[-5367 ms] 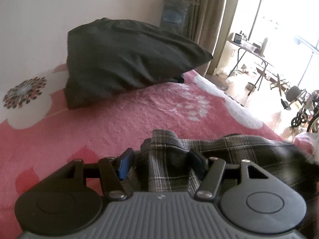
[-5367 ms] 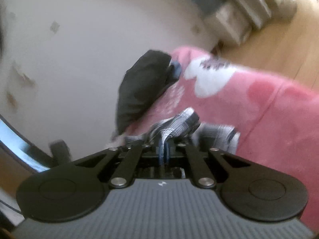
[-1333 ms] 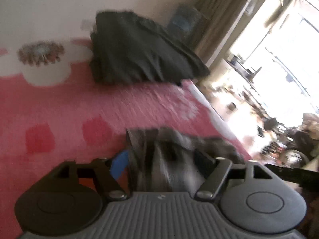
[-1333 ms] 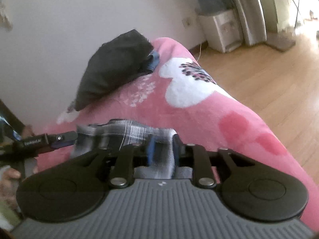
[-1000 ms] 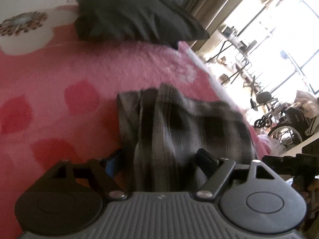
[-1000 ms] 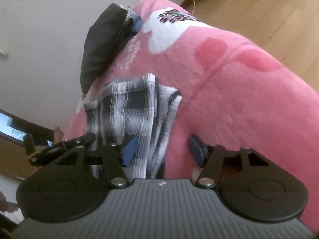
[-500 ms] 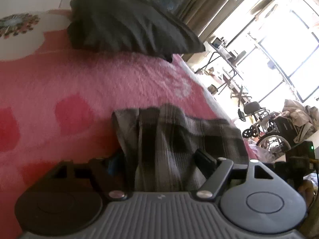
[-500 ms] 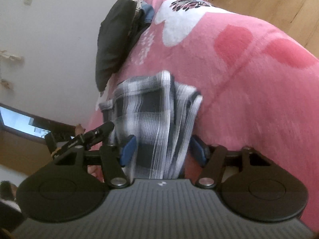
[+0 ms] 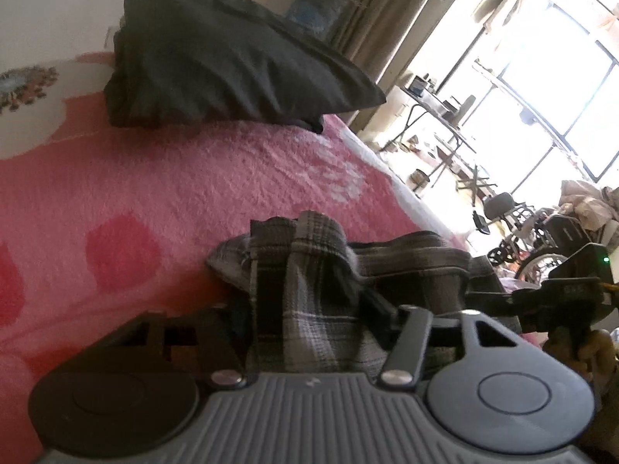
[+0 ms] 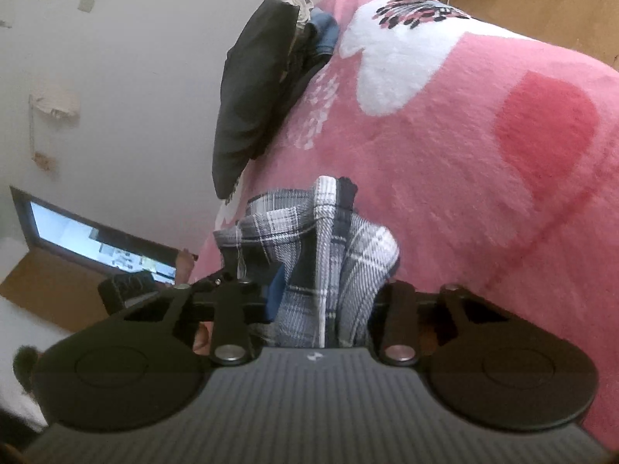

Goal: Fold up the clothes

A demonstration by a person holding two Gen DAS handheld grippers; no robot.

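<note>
Plaid garment point(image 9: 309, 282) stretches lengthwise between both closing grippers' jaws.

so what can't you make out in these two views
- Left wrist view: the left gripper is closing, but its left finger is lost in shadow behind the plaid cloth.
- Right wrist view: the right gripper is closing; the cloth covers its right finger.
- Screen: too small to read.
</note>
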